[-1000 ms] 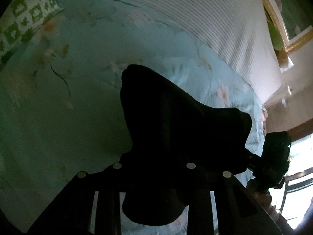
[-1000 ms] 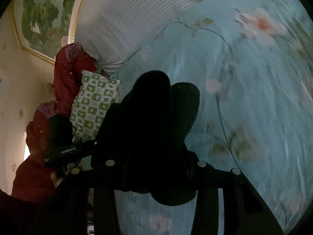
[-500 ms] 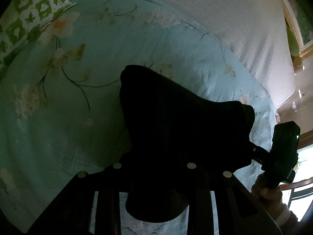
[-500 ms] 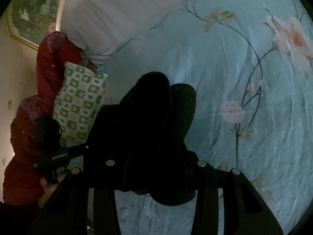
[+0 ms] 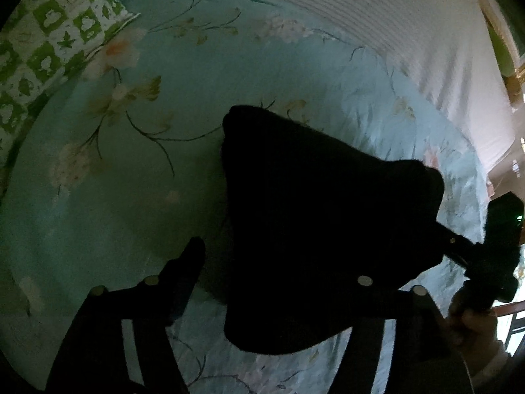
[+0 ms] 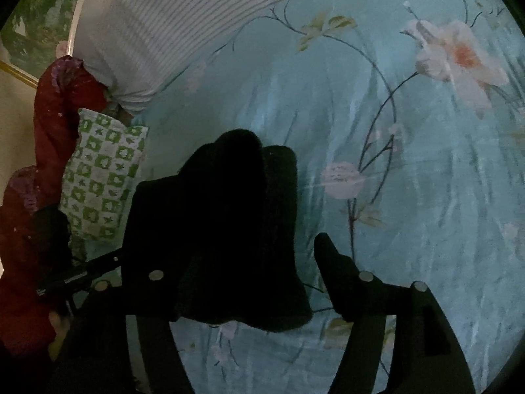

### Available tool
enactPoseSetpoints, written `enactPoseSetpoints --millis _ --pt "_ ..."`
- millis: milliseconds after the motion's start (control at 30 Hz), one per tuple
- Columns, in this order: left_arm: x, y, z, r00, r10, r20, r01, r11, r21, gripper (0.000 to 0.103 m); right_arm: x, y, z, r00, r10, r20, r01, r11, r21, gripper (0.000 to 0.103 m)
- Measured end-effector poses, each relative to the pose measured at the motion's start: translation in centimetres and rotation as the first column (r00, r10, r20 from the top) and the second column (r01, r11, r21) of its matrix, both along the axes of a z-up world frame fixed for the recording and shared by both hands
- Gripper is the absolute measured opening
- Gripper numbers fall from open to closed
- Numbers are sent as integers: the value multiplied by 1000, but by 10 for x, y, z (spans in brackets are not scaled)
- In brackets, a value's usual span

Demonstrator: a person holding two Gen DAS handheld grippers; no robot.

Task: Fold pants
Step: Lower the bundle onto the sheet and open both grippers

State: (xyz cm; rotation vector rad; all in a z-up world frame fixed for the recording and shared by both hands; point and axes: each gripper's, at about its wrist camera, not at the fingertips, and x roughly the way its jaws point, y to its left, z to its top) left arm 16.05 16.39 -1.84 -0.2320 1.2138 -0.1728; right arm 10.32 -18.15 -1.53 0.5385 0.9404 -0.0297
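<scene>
Black pants (image 5: pixel 311 223), folded into a thick bundle, lie on the pale blue floral bed sheet (image 5: pixel 98 216) at the centre of both my views. My left hand-held gripper (image 5: pixel 279 272) has just been opening: its jaws stand apart, the bundle between them against the 3 o'clock finger. My right hand-held gripper (image 6: pixel 242 262) has just been opening too, the bundle against its 9 o'clock finger. A green checked pillow (image 6: pixel 101 180) sits at 9 o'clock there.

— What changed?
— My left gripper (image 5: pixel 279 262) and right gripper (image 6: pixel 249 256) were both clamped on the pants (image 5: pixel 311 213). Their jaws have just been opening; the cloth sits loose between them now.
— Anything else?
— Both tilted down toward the sheet (image 6: pixel 410 180).
</scene>
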Motion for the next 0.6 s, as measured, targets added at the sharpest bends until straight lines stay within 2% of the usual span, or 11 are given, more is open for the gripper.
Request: enactPoseSetpoints --millis 100,267,433,600 --pt "-7 -2 3 1000 0 8 0 999 35 75 -4 2 5 1000 -14 -6 14 1000 -16 71" --pt "-19 -4 6 1000 26 14 -27 998 53 78 -14 8 13 1000 -22 -6 22 1000 -21 74" --pt "-38 -4 9 998 57 28 -59 996 69 79 -28 20 22 1000 -16 9 16 998 -64 78" --pt "-54 -10 13 999 48 25 -50 995 88 80 -42 36 28 1000 0 11 2 991 -132 79"
